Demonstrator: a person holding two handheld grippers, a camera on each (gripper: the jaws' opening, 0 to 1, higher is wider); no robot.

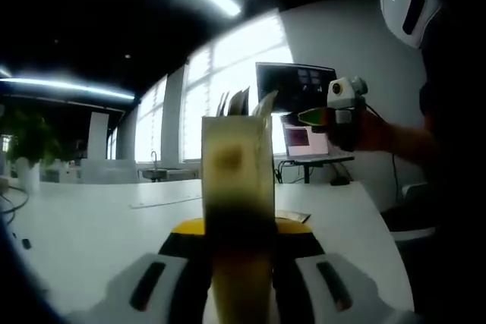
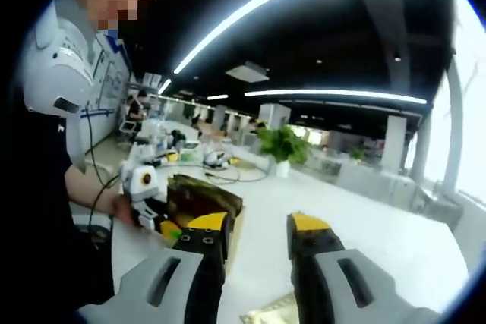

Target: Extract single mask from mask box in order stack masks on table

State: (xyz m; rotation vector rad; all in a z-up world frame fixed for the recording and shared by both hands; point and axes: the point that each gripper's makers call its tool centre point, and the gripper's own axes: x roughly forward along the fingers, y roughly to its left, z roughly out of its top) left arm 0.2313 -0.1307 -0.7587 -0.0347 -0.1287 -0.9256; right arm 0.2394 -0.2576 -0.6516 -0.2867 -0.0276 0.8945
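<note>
- Left gripper view: the left gripper (image 1: 241,263) is clamped on the mask box (image 1: 237,187), which stands upright between the jaws at 6 o'clock and rises to mid-frame. Pale mask edges (image 1: 243,102) stick out of the box top at 12 o'clock of the box.
- Same view: the right gripper (image 1: 334,115) hangs at 2 o'clock, held in a hand (image 1: 372,133), apart from the box and level with its top. White desk (image 1: 91,225) spreads below; a laptop (image 1: 300,111) sits at its far edge.
- Judgement: the box is lifted or tipped off the desk; I cannot tell whether its base touches.
- Right gripper view: the right gripper (image 2: 258,240) has its jaws spread wide, nothing between them. The mask box (image 2: 205,199) lies at 9 o'clock of the jaws, just beside the left jaw, with the left gripper (image 2: 148,202) on it.
- A gold wrapper (image 2: 269,312) lies on the desk (image 2: 364,225) at 6 o'clock.
- Step in hand, by judgement: bring the right gripper to the mask edges.
- To do well: keep the left hold steady, approach from above, and nip only the outermost edge so that one mask comes, not several.
- Pull slowly along the box opening; a fast tug may drag a neighbour out.
</note>
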